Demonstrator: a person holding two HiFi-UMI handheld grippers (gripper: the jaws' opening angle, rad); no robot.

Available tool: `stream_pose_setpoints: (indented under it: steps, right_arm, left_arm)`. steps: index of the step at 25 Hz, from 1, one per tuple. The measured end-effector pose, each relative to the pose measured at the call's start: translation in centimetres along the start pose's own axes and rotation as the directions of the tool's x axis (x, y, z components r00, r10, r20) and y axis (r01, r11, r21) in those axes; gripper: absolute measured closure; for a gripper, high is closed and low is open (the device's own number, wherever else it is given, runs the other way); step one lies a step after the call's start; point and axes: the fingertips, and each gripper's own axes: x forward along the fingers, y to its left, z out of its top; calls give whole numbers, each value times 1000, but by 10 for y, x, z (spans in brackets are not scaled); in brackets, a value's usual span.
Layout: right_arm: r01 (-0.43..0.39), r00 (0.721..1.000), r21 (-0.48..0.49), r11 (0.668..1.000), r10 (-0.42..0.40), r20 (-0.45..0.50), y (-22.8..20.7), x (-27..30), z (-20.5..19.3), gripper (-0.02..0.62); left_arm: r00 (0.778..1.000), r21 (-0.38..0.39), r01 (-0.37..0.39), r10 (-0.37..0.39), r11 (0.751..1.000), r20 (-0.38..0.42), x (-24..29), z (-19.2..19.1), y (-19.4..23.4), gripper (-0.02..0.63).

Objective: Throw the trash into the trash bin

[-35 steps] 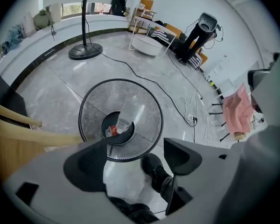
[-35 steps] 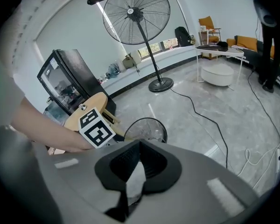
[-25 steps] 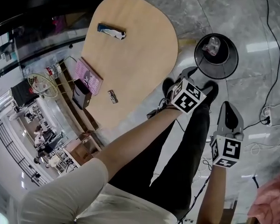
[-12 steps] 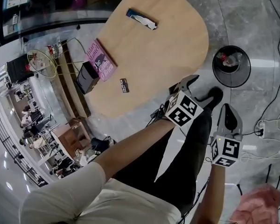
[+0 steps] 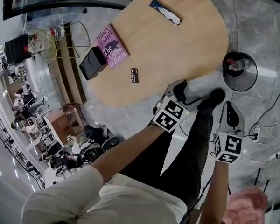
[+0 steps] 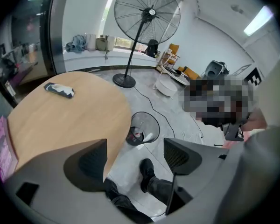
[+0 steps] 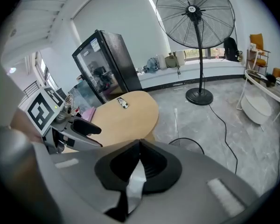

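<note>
Left gripper (image 5: pixel 183 93) mid-frame with jaws wide apart and empty, right gripper (image 5: pixel 231 116) lower right with jaws pressed together, trash bin (image 5: pixel 224 73) right of table (image 5: pixel 177 50), blue-white wrapper (image 5: pixel 165 12) at the table's top.

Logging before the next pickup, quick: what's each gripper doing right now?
Left gripper: open, empty.
Right gripper: closed; pale strip at the seam, unclear whether it is held.

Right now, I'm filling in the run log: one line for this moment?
left claw open, empty | right claw shut | blue-and-white wrapper on oval wooden table | round black trash bin on floor
</note>
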Motion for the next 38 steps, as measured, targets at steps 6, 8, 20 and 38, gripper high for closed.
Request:
stream_pose_setpoints:
  steps: [6, 8, 20, 38]
  right_arm:
    - [-47, 998, -32, 998, 45, -41, 38, 12, -4, 584]
    - [-62, 997, -50, 997, 60, -49, 51, 19, -4, 584]
    - [-99, 991, -68, 993, 92, -93, 99, 49, -14, 584]
    - [-175, 974, -142, 974, 149, -172, 159, 89, -25, 584]
  left_arm:
    - [997, -108, -69, 70, 992, 9, -38, -23, 40, 241]
    - [995, -139, -90, 94, 986, 22, -46, -28, 56, 241]
    - [978, -277, -194, 207, 941, 18, -98, -67, 133, 241]
    - [937, -376, -334, 347, 864, -34, -142, -138, 236, 241]
